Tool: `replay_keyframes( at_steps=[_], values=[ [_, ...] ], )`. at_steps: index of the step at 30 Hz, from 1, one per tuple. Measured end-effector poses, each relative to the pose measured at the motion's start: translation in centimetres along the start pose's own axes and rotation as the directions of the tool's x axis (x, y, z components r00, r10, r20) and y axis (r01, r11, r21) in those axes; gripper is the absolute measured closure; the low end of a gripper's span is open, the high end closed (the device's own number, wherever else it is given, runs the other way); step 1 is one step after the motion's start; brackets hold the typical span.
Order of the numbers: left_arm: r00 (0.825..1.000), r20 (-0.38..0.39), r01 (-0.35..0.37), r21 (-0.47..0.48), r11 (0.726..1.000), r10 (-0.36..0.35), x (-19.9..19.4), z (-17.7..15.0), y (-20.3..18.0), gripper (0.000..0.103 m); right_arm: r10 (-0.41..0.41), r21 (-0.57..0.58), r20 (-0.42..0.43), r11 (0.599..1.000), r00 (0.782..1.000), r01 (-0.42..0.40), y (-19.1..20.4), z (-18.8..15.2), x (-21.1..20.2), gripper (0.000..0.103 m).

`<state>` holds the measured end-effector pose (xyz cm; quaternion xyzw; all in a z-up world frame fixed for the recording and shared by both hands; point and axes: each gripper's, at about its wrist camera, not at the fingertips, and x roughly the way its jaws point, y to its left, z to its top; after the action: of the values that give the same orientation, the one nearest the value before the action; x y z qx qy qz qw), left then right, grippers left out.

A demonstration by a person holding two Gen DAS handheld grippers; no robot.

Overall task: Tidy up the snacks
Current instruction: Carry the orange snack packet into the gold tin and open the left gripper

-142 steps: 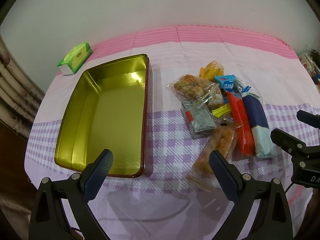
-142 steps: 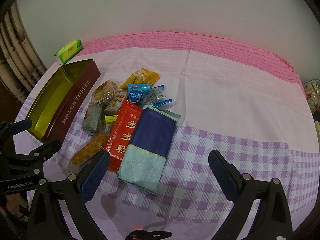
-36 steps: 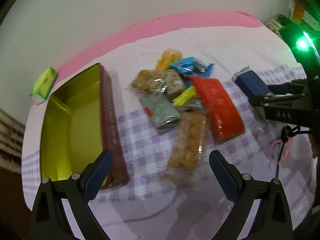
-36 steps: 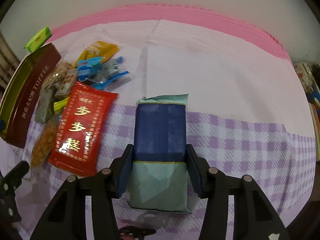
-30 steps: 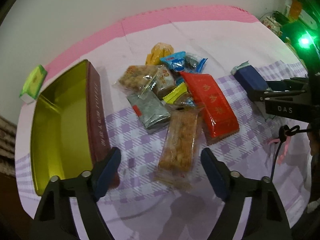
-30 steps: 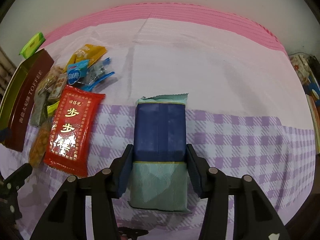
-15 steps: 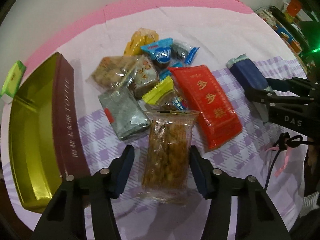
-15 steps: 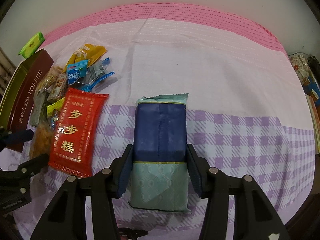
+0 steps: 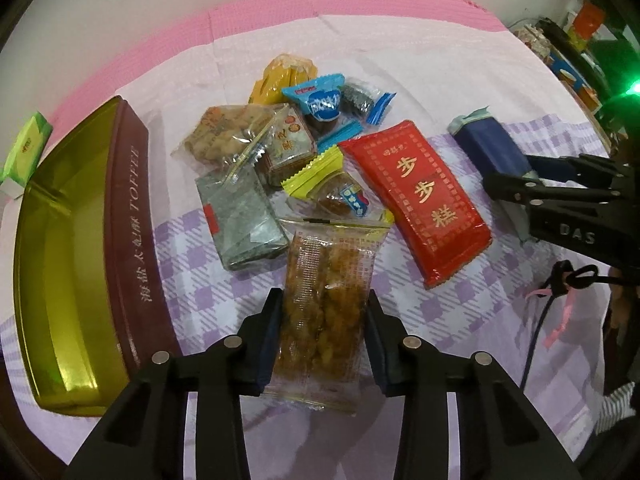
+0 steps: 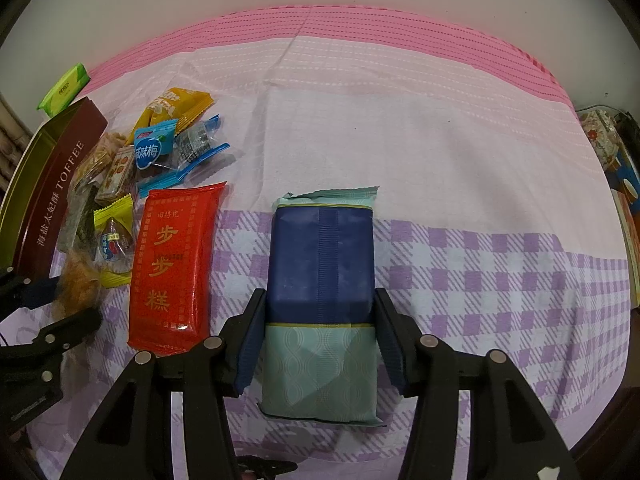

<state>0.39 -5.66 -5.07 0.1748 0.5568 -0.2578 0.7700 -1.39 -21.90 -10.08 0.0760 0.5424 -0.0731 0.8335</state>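
Note:
My left gripper [image 9: 324, 320] is shut on a clear packet of golden fried snack [image 9: 326, 304], which also shows at the left edge of the right wrist view [image 10: 78, 280]. My right gripper [image 10: 320, 332] is shut on a blue and pale green packet [image 10: 320, 280], also seen in the left wrist view [image 9: 488, 148]. A red packet with gold characters [image 9: 416, 196] lies between them. A pile of small wrapped snacks [image 9: 280, 140] lies beyond it. An open gold tin with maroon sides [image 9: 60, 248] stands at the left.
A green tissue pack [image 9: 26, 148] lies behind the tin. The table has a pink and purple checked cloth [image 10: 460, 160]. Cluttered items [image 10: 616, 160] stand off the table's right edge. A white wall is behind.
My left gripper has moved forward and closed on the golden snack packet. My right gripper keeps its hold on the blue and green packet, almost still.

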Motion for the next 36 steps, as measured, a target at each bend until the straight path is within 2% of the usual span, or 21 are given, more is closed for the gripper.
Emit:
replay_keyframes(
  at_steps=[11,18,22,28,33,36],
  values=[
    [0.997,0.073,0.01,-0.085,0.996,-0.004,-4.6,0.1,3.0,0.064,-0.004,0.0,0.001,1.0,1.0,0.004,0.0,-0.1,0.0,0.053],
    [0.986,0.131,-0.075,-0.184,0.98,0.1,-7.4,0.5,9.0,0.064,-0.005,0.005,-0.01,1.0,1.0,0.005,0.0,0.1,0.2,0.053],
    [0.977,0.112,-0.148,-0.248,0.957,0.18,-7.4,0.1,13.1,0.064,-0.007,0.006,-0.022,1.0,1.0,0.007,0.0,0.5,0.3,0.053],
    [0.965,0.028,-0.241,-0.31,0.92,0.262,-5.4,-1.2,18.0,0.064,-0.008,0.008,-0.046,1.0,0.999,0.008,0.0,1.0,0.6,0.053],
    [0.952,-0.038,-0.301,-0.305,0.903,0.304,-3.3,-2.1,19.8,0.064,-0.011,0.008,-0.066,1.0,0.998,0.011,-0.1,1.4,1.0,0.052],
    [0.95,-0.054,-0.31,-0.298,0.903,0.308,-2.7,-2.5,19.9,0.064,-0.008,0.012,-0.081,1.0,0.997,0.009,-0.2,1.8,1.2,0.051]
  ],
)
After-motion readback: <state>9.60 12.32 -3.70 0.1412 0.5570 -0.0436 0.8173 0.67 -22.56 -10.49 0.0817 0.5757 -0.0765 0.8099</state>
